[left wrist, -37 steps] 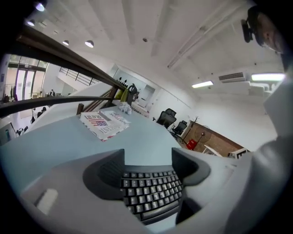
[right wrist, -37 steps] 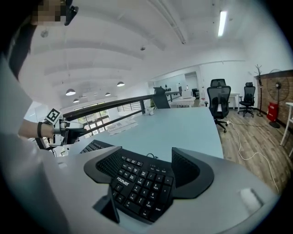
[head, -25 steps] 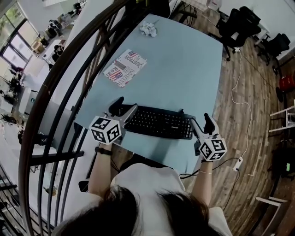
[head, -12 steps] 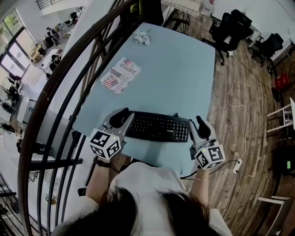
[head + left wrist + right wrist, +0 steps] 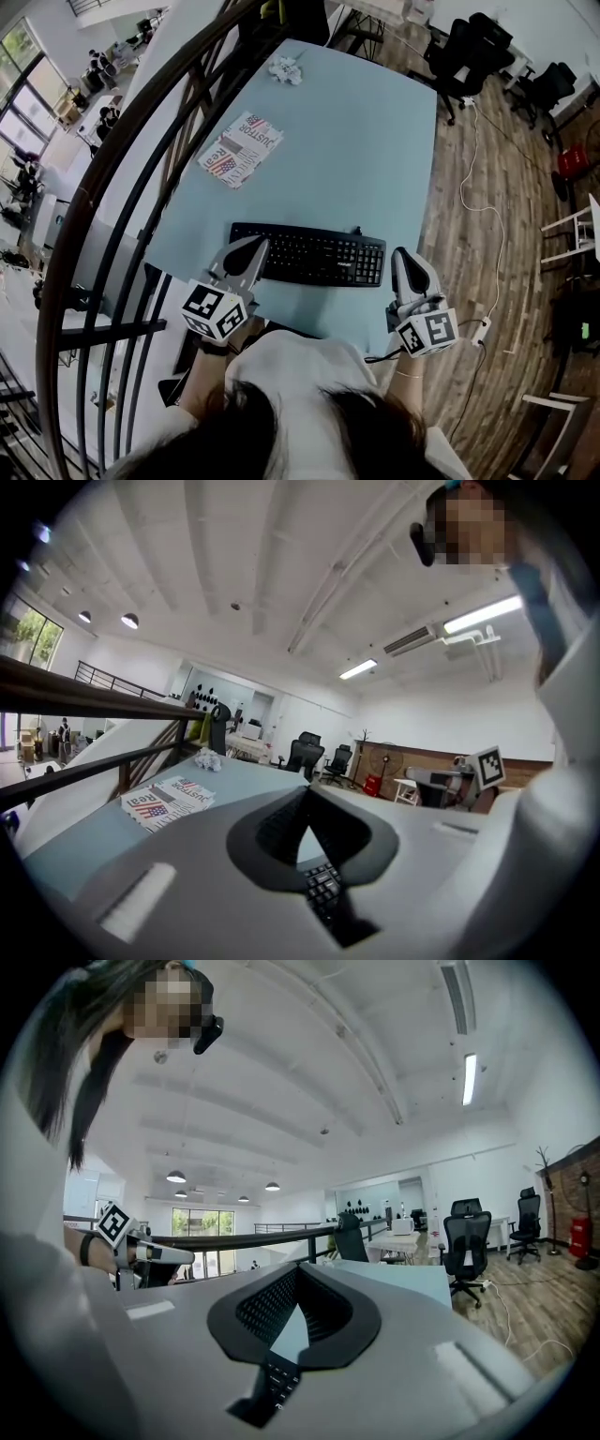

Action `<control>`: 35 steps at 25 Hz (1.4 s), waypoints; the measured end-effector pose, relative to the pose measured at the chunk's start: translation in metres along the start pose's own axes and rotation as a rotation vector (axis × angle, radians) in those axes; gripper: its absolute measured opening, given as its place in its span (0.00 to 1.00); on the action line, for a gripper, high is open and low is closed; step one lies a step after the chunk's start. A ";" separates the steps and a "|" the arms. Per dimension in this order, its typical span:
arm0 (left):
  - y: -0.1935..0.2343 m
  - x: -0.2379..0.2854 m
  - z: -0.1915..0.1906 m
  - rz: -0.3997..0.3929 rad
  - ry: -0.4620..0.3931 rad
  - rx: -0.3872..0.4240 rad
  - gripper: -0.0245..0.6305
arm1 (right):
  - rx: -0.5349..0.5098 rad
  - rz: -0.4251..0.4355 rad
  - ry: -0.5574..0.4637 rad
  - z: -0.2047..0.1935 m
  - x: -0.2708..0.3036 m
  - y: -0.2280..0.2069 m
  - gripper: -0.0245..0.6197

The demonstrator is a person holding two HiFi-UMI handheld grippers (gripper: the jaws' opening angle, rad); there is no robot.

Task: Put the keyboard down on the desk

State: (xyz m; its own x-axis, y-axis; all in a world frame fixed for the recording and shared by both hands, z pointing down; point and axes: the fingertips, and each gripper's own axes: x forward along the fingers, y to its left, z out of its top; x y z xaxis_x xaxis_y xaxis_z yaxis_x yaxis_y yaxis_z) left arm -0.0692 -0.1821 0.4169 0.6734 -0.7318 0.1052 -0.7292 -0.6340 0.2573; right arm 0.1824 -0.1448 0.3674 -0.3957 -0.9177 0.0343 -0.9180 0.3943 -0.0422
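The black keyboard (image 5: 314,255) lay flat on the bench (image 5: 375,150).
It sat near the front edge. The left gripper (image 5: 251,253) over its left end and the right gripper (image 5: 404,265) beside its right end had their jaws closed together, holding nothing.

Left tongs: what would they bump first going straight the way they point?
Probably the keyboard, its left end: the shut left tongs point across it. Height is hard to judge; if they clear it, only bare desk follows.

Open desk (image 5: 375,141) beyond keyboard (image 5: 309,255), railing (image 5: 103,155) leftward
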 end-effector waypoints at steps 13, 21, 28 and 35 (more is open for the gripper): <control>0.024 -0.001 -0.014 0.059 0.069 0.002 0.12 | 0.008 -0.033 0.049 -0.024 0.005 -0.007 0.04; 0.027 -0.001 -0.013 0.057 0.081 0.009 0.12 | 0.027 -0.013 0.074 -0.033 0.011 -0.005 0.04; 0.030 -0.003 -0.006 0.060 0.071 0.014 0.12 | 0.011 -0.001 0.079 -0.026 0.018 0.003 0.04; 0.029 -0.005 -0.007 0.062 0.072 0.016 0.12 | 0.010 0.005 0.068 -0.026 0.019 0.006 0.04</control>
State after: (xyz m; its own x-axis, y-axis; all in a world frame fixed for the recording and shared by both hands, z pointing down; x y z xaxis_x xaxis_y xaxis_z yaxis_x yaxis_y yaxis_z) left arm -0.0934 -0.1951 0.4309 0.6334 -0.7502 0.1898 -0.7713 -0.5924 0.2327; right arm 0.1689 -0.1590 0.3940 -0.4017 -0.9101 0.1015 -0.9157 0.3983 -0.0525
